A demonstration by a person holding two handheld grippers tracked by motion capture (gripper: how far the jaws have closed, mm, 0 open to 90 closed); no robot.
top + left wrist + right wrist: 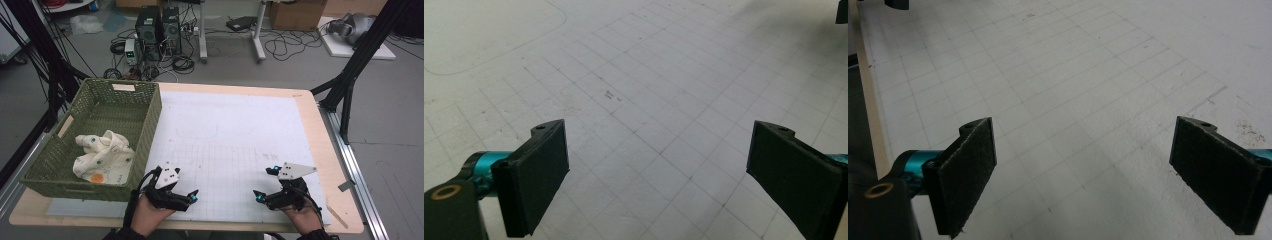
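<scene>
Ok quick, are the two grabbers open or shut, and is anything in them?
Left gripper: open, nothing between its jaws.
Right gripper: open, nothing between its jaws.

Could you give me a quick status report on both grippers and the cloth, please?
Left gripper open, empty. Right gripper open, empty. Cloth crumpled in green basket. Mat between grippers bare.

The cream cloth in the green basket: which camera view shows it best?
The high view: the cream cloth lies crumpled in the green basket. Both gripper views look at the white gridded mat instead.
</scene>
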